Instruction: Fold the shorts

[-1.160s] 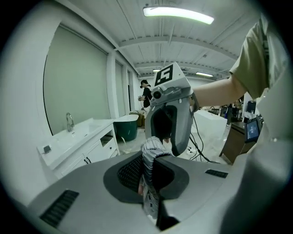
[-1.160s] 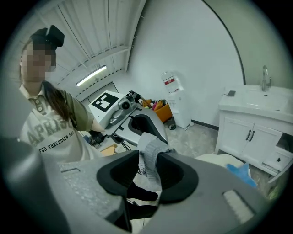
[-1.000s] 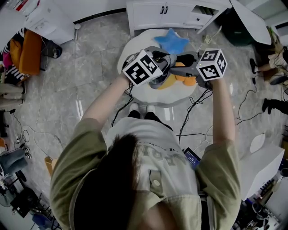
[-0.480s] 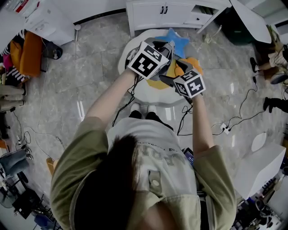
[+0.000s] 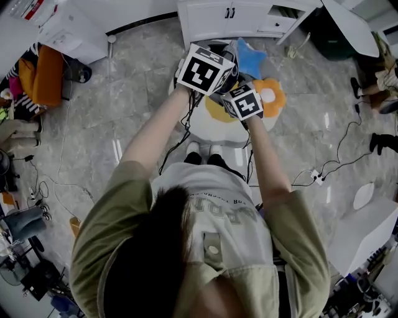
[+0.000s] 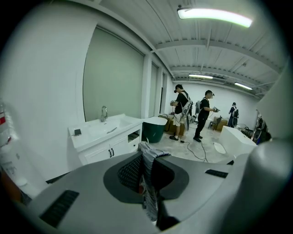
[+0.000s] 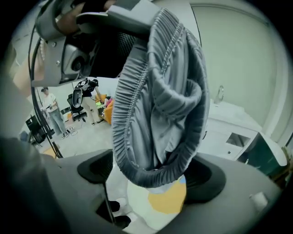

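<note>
The grey shorts [image 7: 158,91] hang bunched from my left gripper [image 6: 147,157], which is shut on a fold of the fabric [image 6: 149,187]. In the right gripper view the left gripper [image 7: 100,27] shows at the top, and the elastic waistband [image 7: 151,176] loops down between the jaws of my right gripper [image 7: 153,178]. Those jaws have just been opening and stand wide, with the pads [image 7: 96,167] clear of the cloth. In the head view the left gripper [image 5: 224,61] and right gripper [image 5: 235,87] are close together above the small round table [image 5: 214,133].
The table top bears a blue star [image 5: 252,54] and orange shapes [image 5: 273,93]. A white vanity cabinet [image 5: 230,18] stands just beyond it. Cables [image 5: 323,174] trail over the marble floor. Several people [image 6: 183,112] stand far off, and a dark green bin [image 6: 153,130] is by the vanity.
My right gripper has swung in from the table's right side to just under the left one. The left gripper has moved away from the person, carrying the shorts.
</note>
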The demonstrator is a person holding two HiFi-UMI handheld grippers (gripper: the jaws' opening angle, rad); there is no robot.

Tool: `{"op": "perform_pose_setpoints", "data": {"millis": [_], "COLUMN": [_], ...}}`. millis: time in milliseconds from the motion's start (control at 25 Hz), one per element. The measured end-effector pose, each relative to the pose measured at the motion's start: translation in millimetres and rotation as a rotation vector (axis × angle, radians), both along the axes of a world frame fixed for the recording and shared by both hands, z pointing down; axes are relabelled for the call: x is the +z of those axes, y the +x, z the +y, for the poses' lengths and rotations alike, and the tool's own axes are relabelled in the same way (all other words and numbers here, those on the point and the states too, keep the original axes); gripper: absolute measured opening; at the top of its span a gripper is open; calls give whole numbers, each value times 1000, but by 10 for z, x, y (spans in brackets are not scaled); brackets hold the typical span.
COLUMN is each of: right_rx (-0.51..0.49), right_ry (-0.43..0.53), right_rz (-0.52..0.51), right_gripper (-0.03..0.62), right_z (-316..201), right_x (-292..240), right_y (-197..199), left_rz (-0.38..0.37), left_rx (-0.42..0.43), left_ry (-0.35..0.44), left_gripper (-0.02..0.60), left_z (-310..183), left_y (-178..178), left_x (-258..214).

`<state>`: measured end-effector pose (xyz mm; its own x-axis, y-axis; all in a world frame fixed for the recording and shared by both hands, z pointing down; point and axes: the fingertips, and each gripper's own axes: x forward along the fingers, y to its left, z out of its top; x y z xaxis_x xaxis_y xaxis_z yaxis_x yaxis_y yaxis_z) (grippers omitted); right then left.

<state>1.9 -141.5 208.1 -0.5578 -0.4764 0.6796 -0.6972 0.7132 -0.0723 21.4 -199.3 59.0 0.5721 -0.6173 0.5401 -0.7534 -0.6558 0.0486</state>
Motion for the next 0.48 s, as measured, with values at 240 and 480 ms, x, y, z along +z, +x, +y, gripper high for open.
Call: {"op": "perform_pose_setpoints", "data": {"millis": [240,480], "right_rx": [-24,-184], "right_ry": [33,-37], "right_rz": [27,77], "right_gripper": [297,112], "right_z": [-142,-90], "right_x": [-106,-146], "right_y": [-23,91], "left_rz": [4,-48], "left_rx": [-51,-97], "left_ry": [-16,-38], "left_gripper": [18,18], "left_z": [-38,-59], "left_y": [-184,-536], "left_x": [-7,157]}}
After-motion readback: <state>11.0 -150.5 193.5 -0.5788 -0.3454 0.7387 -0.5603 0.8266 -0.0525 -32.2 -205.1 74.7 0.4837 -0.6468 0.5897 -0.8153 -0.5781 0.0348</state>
